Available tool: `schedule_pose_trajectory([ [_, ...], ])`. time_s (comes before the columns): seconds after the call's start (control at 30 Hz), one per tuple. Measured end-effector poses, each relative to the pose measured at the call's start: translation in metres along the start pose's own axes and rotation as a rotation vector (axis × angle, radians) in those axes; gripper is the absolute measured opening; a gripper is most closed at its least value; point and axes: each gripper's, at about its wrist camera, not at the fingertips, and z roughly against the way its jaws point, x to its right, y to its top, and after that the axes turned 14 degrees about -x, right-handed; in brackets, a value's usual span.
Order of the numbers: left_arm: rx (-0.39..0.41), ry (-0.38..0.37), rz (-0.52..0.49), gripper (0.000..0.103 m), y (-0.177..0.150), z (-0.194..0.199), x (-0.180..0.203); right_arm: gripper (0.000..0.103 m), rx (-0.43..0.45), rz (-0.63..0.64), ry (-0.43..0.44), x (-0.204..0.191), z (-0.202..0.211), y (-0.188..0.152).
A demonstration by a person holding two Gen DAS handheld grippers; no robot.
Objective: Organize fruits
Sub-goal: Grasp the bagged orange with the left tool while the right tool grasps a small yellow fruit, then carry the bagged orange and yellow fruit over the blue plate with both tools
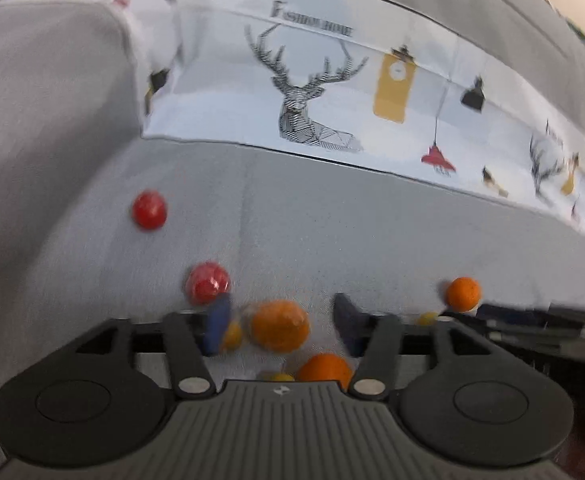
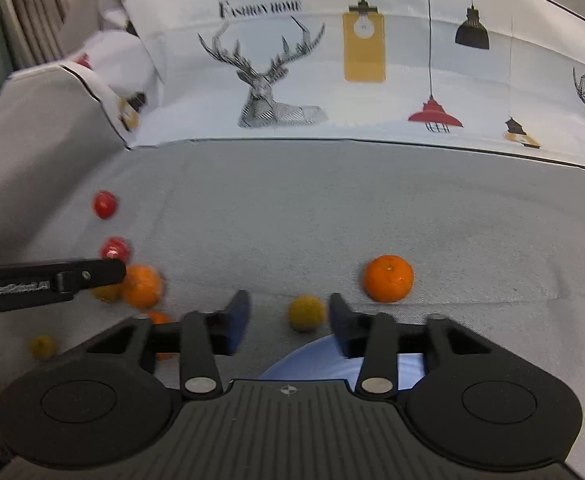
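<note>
Fruits lie scattered on a grey sofa seat. In the left wrist view my left gripper (image 1: pixel 282 326) is open around an orange (image 1: pixel 279 325), which sits between the fingers. Near it are a second orange (image 1: pixel 324 370), a small yellow fruit (image 1: pixel 231 336), two red fruits (image 1: pixel 207 282) (image 1: pixel 149 210) and a far orange (image 1: pixel 463 293). In the right wrist view my right gripper (image 2: pixel 288 324) is open and empty, with a yellow fruit (image 2: pixel 307 313) just beyond the fingers and an orange (image 2: pixel 388 278) to the right. A blue plate (image 2: pixel 316 362) lies under the right gripper.
A printed cushion (image 2: pixel 332 60) with deer and lamps lines the sofa back. The sofa armrest (image 2: pixel 44 128) rises at the left. The left gripper's body (image 2: pixel 48 282) crosses the left side of the right wrist view, over more oranges (image 2: pixel 142 286), red fruits (image 2: pixel 104 204) and a yellow fruit (image 2: pixel 42 347).
</note>
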Motion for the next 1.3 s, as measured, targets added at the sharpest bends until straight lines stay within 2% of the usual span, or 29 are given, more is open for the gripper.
schedule_pose_trajectory([
  [0.17,-0.055,0.047,-0.072,0.071,0.002,-0.023,0.011,0.051,-0.049,0.021,-0.045,-0.005,-0.024,0.007],
  [0.37,-0.056,0.084,-0.150,0.071,0.000,-0.034,0.025,0.050,-0.094,0.086,-0.109,-0.011,-0.045,0.005],
  [0.47,-0.088,0.123,-0.182,0.063,-0.002,-0.043,0.029,0.049,-0.100,0.103,-0.130,-0.014,-0.051,0.005],
  [0.5,-0.094,0.124,-0.177,0.057,-0.002,-0.044,0.028,0.046,-0.102,0.109,-0.131,-0.014,-0.052,0.004],
  [0.53,-0.096,0.117,-0.164,0.052,-0.001,-0.045,0.026,0.037,-0.104,0.118,-0.130,-0.015,-0.054,0.003],
  [0.57,-0.099,0.112,-0.152,0.042,0.000,-0.045,0.023,0.029,-0.107,0.124,-0.122,-0.015,-0.055,0.002],
  [0.7,-0.103,0.092,-0.129,0.042,0.001,-0.042,0.019,0.027,-0.097,0.141,-0.117,-0.017,-0.054,-0.001],
  [0.73,-0.102,0.090,-0.128,0.042,0.001,-0.041,0.019,0.027,-0.090,0.132,-0.141,-0.017,-0.053,-0.002],
  [1.1,-0.039,0.056,-0.085,0.042,-0.005,-0.011,0.013,0.027,0.029,0.106,-0.061,-0.023,-0.014,-0.009],
  [1.3,0.045,0.003,-0.048,0.042,-0.013,0.021,0.009,0.027,0.083,0.091,-0.027,-0.024,0.026,-0.024],
])
